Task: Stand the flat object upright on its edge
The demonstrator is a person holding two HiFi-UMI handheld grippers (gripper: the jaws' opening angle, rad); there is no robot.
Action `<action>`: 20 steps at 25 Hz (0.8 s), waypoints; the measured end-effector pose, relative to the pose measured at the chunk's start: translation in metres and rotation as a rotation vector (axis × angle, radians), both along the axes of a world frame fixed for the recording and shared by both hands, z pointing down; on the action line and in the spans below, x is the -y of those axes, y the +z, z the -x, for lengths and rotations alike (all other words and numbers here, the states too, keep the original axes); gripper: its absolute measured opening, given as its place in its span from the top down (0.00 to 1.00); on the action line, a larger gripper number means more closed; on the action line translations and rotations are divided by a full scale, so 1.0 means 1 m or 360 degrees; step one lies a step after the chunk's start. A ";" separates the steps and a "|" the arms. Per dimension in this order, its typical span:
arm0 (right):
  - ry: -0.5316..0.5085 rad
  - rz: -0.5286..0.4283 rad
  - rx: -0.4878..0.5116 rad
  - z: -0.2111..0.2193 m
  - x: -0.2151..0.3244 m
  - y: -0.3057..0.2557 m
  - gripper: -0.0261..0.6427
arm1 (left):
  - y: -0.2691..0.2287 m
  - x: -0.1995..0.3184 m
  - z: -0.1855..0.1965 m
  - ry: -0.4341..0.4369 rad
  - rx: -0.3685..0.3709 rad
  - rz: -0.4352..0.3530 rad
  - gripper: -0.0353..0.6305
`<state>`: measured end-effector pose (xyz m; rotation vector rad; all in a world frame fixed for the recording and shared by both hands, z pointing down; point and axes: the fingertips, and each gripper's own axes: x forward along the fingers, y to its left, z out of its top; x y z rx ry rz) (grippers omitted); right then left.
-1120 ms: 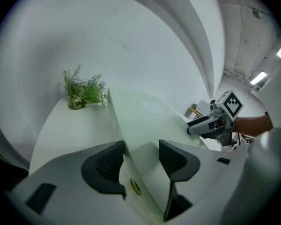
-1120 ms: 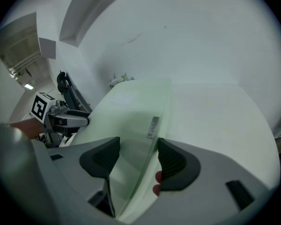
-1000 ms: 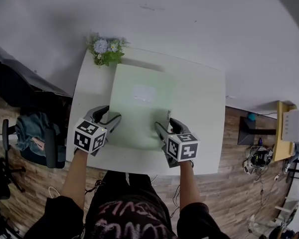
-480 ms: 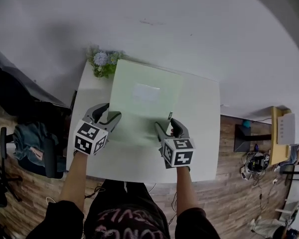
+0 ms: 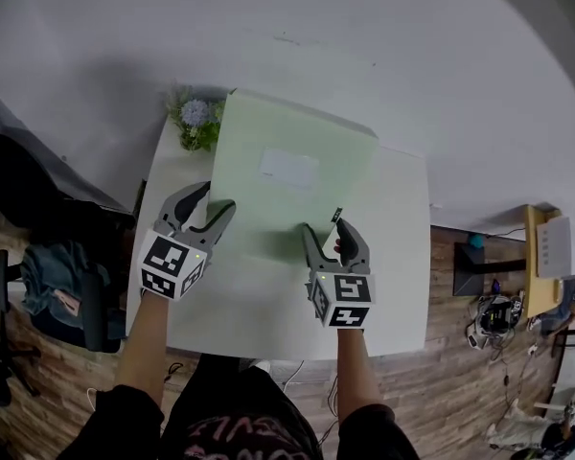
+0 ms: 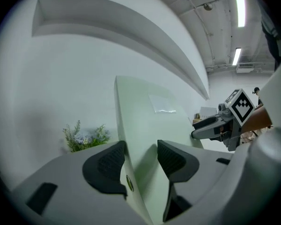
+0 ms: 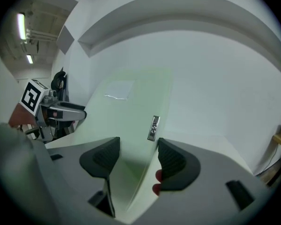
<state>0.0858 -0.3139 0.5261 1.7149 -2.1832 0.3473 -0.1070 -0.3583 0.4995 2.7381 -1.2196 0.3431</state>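
Note:
A pale green flat board [image 5: 287, 185] with a white label is tilted up off the white table [image 5: 393, 247], its far edge raised toward the wall. My left gripper [image 5: 214, 197] straddles its left edge near the front. In the left gripper view the board [image 6: 154, 125] lies against the left pad, and a gap shows before the right pad [image 6: 171, 158]. My right gripper [image 5: 324, 228] straddles the right edge by a small metal clasp [image 7: 153, 127]. There the board [image 7: 126, 111] lies close to the right pad, with a gap to the left pad [image 7: 105, 156].
A small pot of flowers [image 5: 196, 118] stands at the table's far left corner, close behind the board. The white wall rises right behind the table. A dark chair [image 5: 67, 286] stands left of the table. A yellow shelf [image 5: 541, 257] stands at the right.
The board's far edge has risen from lying flat to a clear tilt. Both grippers have moved forward and up with its side edges between their jaws.

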 end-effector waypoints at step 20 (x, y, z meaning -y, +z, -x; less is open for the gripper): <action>-0.0042 -0.0377 -0.0064 0.013 -0.046 -0.009 0.55 | -0.002 -0.054 0.013 -0.0083 -0.0067 -0.0329 0.60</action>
